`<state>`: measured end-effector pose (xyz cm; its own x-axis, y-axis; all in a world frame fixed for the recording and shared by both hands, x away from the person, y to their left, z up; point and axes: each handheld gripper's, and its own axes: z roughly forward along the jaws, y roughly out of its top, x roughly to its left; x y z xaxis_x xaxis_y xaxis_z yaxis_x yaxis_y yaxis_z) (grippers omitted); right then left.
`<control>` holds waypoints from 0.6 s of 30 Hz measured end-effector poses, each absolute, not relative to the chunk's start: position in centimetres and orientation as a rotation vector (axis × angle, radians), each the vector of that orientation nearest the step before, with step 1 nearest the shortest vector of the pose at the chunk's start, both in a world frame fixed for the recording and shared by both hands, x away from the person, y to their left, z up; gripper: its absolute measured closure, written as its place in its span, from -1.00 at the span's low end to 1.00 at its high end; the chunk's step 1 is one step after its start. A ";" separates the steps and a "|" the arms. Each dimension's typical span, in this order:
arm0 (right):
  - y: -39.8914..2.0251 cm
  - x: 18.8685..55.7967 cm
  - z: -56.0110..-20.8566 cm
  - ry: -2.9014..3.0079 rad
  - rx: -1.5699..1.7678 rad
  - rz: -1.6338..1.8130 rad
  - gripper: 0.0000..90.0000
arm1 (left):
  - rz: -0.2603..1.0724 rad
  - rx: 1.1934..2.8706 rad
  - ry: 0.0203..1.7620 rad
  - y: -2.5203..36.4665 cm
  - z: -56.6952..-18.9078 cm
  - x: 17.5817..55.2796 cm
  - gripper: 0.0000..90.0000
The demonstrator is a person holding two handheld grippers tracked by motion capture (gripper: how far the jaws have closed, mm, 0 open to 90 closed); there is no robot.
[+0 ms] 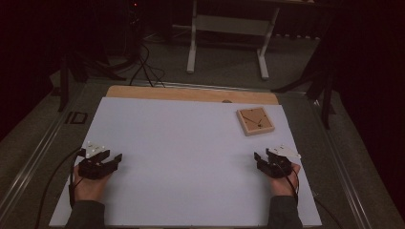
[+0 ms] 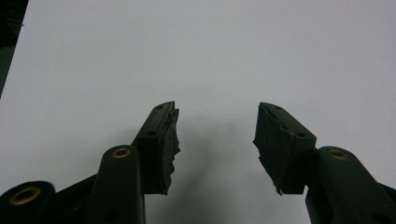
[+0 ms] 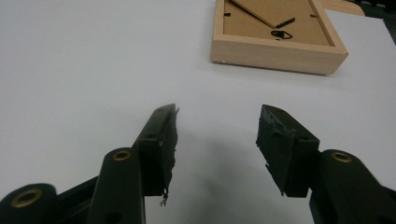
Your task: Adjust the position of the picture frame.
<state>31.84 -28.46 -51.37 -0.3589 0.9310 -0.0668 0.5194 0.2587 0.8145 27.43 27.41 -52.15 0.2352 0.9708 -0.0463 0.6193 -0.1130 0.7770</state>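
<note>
A white sheet [image 1: 181,157] covers most of the bench [image 1: 191,93], whose bare wood edge shows along the far side. On the sheet's far right lies a square wooden picture frame [image 1: 255,121], back side up, flat, turned slightly so its corners sit askew to the sheet's edges; being square, it has no clear long axis. Its hanger [image 3: 281,34] faces up. The left tool [image 1: 116,161] rests at the near left, jaws wide with nothing between them. The right tool [image 1: 257,159] rests at the near right, just short of the frame, jaws wide and holding nothing. Bare sheet lies between this tool and the frame.
</note>
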 end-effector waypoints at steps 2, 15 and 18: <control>-28.5 31.9 -51.3 1.979 1.314 0.982 0.04 | 0.645 1.815 1.463 27.4 -52.1 27.4 0.08; -28.5 32.6 -50.1 1.951 1.309 1.035 0.04 | 0.649 1.837 1.468 27.3 -52.4 27.6 0.07; -28.5 32.9 -49.7 1.940 1.307 1.048 0.04 | 0.651 1.836 1.468 27.3 -52.4 27.6 0.07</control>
